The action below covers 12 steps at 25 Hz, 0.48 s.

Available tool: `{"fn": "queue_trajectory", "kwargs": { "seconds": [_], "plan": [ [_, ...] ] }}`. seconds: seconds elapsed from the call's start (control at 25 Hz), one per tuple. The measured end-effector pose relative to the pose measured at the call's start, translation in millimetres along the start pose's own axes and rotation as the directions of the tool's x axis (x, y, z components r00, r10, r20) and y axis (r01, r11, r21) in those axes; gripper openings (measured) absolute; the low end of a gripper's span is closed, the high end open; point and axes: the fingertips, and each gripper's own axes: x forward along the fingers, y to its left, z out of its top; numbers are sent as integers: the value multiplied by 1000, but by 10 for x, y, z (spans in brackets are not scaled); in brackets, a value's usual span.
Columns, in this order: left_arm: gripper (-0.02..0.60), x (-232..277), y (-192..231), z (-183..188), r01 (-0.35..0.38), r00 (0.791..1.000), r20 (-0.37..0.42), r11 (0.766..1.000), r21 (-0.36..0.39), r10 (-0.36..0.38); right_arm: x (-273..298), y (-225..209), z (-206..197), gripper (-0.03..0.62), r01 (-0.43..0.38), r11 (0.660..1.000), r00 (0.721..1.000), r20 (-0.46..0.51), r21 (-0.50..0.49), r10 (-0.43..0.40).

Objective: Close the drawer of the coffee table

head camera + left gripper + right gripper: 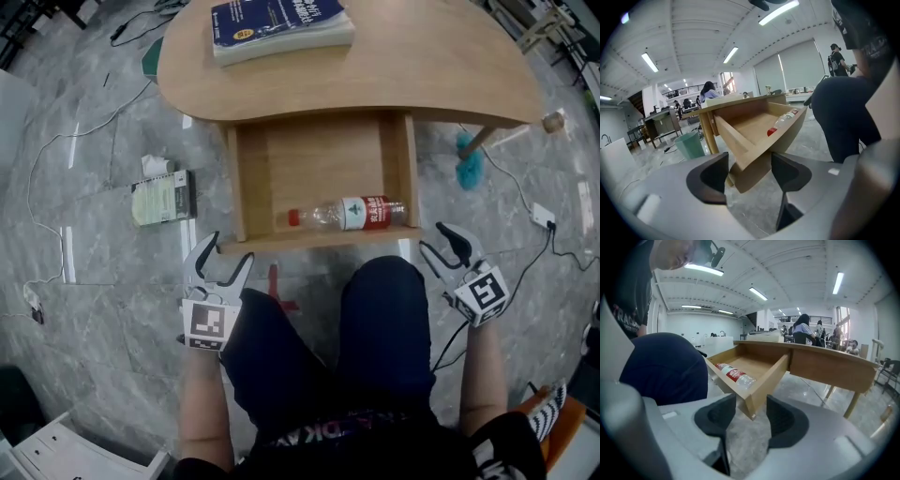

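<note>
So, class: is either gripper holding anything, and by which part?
Nothing is held. The left gripper and right gripper both have jaws apart, each facing a front corner of the open drawer without pressing on it.

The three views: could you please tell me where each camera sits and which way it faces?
Head view: on the person's head, steeply down onto the open drawer with a water bottle; forearms, thighs, left gripper, right gripper show.
Left gripper view: on that gripper, along open jaws at the drawer's left front corner; leg at right.
Right gripper view: likewise, at the right front corner; leg at left.
Shared: drawer and water bottle in all three.
</note>
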Motion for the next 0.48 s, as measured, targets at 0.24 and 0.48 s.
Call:
{"fn": "queue_trajectory", "kwargs": {
  "seconds": [0.24,0.48],
  "plan": [
    [308,96,-80,71,46,999,-17,997,60,-46,273,188,-71,195,-26,995,998,-58,-101,21],
    [325,145,-91,52,98,995,1,995,31,-98,365,185,-55,204,1,998,999,-38,-59,-3]
  ]
}}
